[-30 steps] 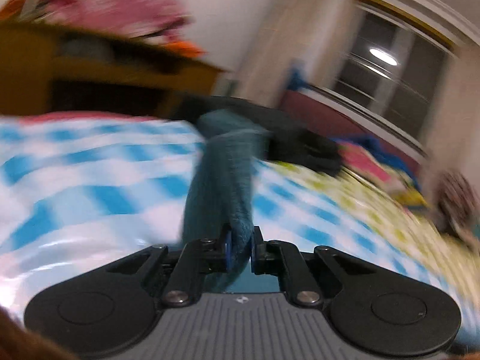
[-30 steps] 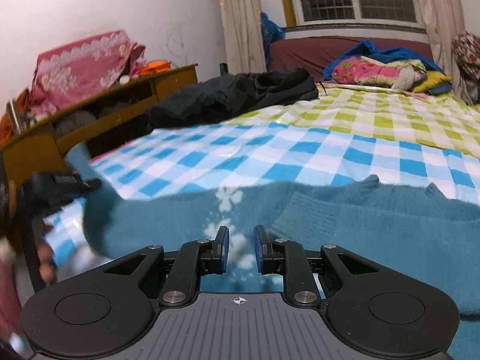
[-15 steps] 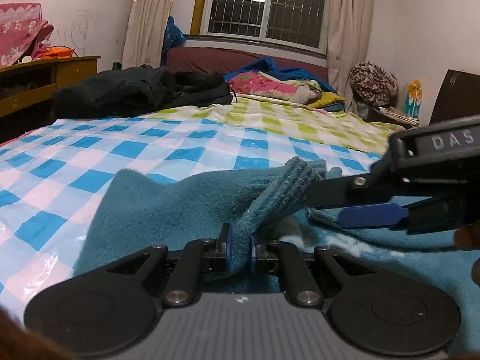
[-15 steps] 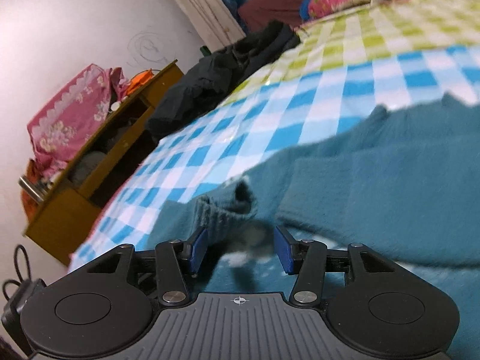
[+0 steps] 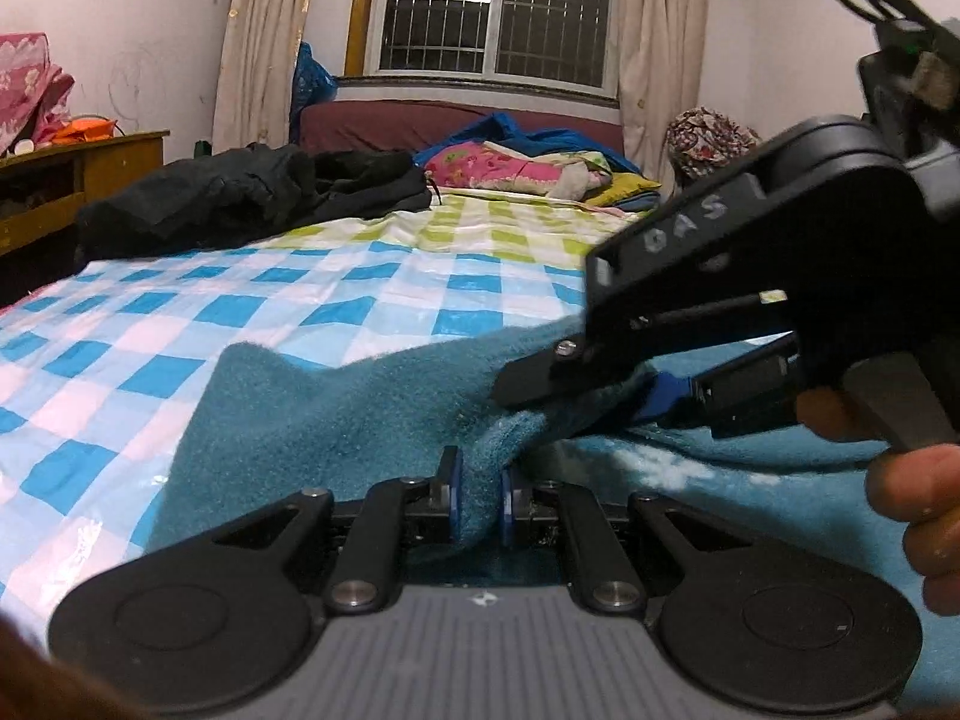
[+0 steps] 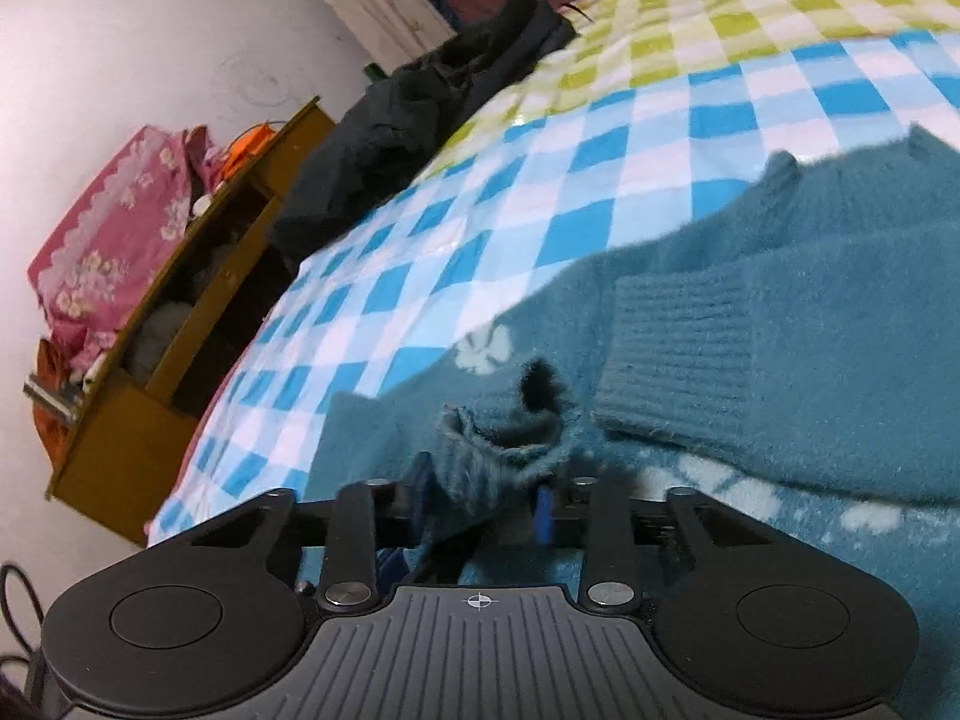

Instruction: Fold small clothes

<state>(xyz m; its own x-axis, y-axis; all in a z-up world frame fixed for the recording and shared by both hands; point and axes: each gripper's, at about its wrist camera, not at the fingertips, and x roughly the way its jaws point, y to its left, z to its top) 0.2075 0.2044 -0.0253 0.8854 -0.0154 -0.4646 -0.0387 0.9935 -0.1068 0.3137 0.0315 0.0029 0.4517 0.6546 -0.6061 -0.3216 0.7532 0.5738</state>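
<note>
Sleeve cuff (image 6: pixel 504 450) apparently between both jaws, sweater (image 5: pixel 336 414) edge near.

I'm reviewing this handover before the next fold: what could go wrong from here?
1. Both the left gripper and the right gripper, which has just been closing, pinch the same sleeve cuff of the teal sweater; pulling apart could stretch it.
2. The other sleeve, already folded across, could shift if the body is dragged.

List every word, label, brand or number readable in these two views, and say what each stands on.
"DAS": pale letters on the black side of the right gripper, seen in the left wrist view; any letter past these is hidden.
Nothing else can be read: the small crosshair marks on the gripper bodies are symbols, not text.
</note>
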